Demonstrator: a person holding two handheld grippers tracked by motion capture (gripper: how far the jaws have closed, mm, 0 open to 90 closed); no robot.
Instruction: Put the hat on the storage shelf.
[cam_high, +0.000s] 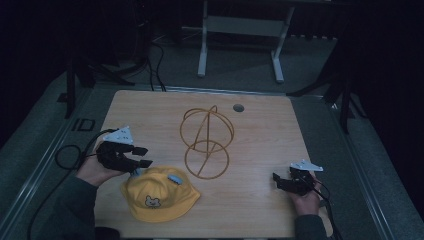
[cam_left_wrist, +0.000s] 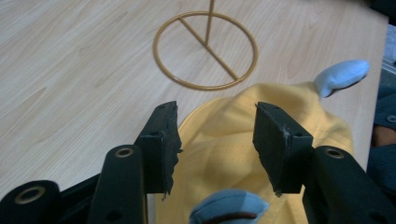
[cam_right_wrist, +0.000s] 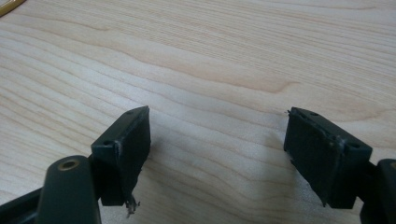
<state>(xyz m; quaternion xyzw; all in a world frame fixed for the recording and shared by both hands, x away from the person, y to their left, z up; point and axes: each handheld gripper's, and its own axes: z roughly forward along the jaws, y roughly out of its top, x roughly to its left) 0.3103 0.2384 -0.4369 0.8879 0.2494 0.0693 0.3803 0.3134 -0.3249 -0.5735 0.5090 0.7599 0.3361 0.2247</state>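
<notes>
Bench (cam_high: 260, 125): pale wood top with a small round grey grommet (cam_high: 238, 107) near the far edge.

Wire stand (cam_high: 206, 142): gold-coloured, a flat ring base with a cross bar, a rod rising from it and a wire globe on top; stands at mid bench. Its base ring (cam_left_wrist: 206, 50) appears in the left gripper view, beyond the hat.

Hat (cam_high: 160, 194): yellow cloth, brimmed, with a small bear face on the front and two pale blue ears (cam_left_wrist: 342, 75); lies on the near left part of the bench, just short of the stand base.

Left tool (cam_high: 139, 156): held at the hat's far left edge, jaws released and parted, poised over the yellow crown (cam_left_wrist: 219, 154) without closing on it.

Right tool (cam_high: 276, 179): held low at the near right of the bench, well apart from hat and stand; jaws released, spread wide over bare wood (cam_right_wrist: 215, 70).
</notes>
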